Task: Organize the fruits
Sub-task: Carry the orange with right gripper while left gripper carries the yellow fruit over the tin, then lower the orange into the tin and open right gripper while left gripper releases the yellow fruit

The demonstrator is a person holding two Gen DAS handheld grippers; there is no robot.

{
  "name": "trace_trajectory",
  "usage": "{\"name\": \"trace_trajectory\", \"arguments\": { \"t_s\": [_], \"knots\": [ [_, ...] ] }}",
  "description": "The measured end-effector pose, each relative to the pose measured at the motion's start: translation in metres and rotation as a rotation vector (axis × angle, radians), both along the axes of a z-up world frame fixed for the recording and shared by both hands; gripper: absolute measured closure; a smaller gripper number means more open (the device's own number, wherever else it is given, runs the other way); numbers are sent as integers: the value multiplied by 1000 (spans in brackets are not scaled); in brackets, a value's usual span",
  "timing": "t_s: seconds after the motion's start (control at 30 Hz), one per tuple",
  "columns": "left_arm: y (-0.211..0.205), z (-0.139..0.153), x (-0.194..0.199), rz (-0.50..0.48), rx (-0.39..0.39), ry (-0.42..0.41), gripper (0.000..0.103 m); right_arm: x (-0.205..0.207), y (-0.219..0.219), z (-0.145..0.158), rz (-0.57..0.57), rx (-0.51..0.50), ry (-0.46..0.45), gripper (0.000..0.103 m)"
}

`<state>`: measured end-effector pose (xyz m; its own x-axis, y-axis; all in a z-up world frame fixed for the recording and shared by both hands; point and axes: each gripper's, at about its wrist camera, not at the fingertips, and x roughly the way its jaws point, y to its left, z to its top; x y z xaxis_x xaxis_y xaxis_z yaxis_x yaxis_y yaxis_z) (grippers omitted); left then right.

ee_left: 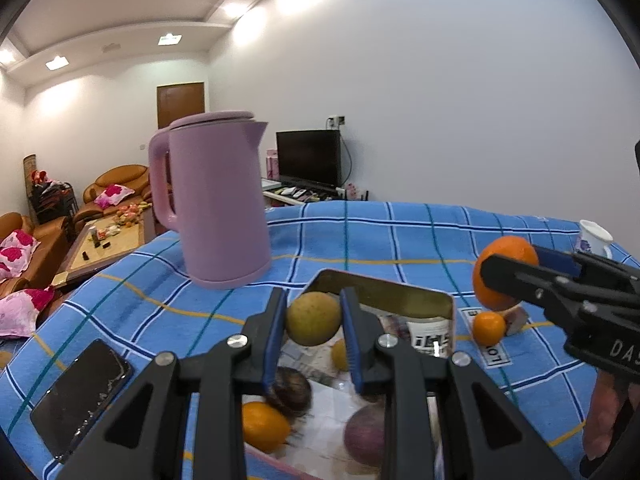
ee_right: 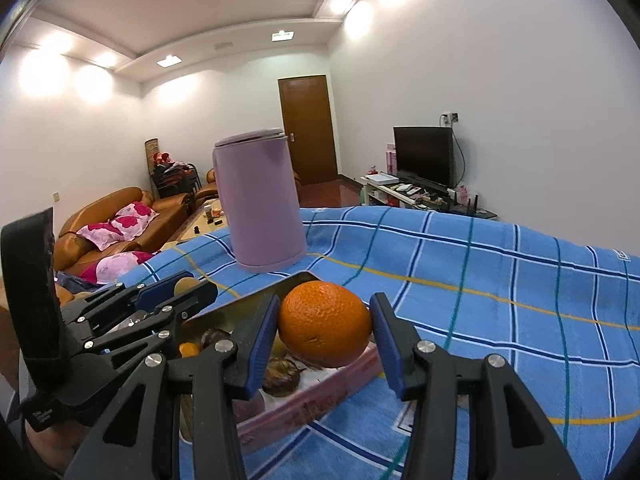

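the left gripper point(ee_left: 314, 320) is clamped on a yellow-green fruit point(ee_left: 313, 318) over the open tin point(ee_left: 400, 294); the right gripper point(ee_right: 325, 330) grips a large orange point(ee_right: 325, 330) above the tin's right edge. inside lie a small orange fruit point(ee_left: 264, 426), a dark fruit point(ee_left: 292, 390) and what may be a purple one point(ee_left: 366, 436). a pink kettle point(ee_left: 218, 200) stands farther back on the blue checked cloth point(ee_left: 380, 236), a phone point(ee_left: 80, 398) near left.

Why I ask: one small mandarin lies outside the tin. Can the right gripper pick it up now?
Probably not yet. The fingers of the right gripper are closed on a large orange, so no room is left. The small mandarin itself lies uncovered on the checked cloth beside the tin.
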<state>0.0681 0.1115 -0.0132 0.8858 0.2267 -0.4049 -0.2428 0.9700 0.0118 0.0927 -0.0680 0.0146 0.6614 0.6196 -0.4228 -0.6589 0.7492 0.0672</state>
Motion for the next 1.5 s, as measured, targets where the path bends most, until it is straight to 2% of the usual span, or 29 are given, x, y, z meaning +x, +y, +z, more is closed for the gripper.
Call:
{"name": "trace_trajectory", "arguments": {
  "t_s": [0.8, 1.5],
  "knots": [
    [25, -18, 11, 39, -22, 87, 74, 13, 48, -26, 61, -81, 39, 54],
    [24, -27, 17, 22, -36, 124, 74, 13, 55, -38, 67, -114, 60, 54]
  ]
}}
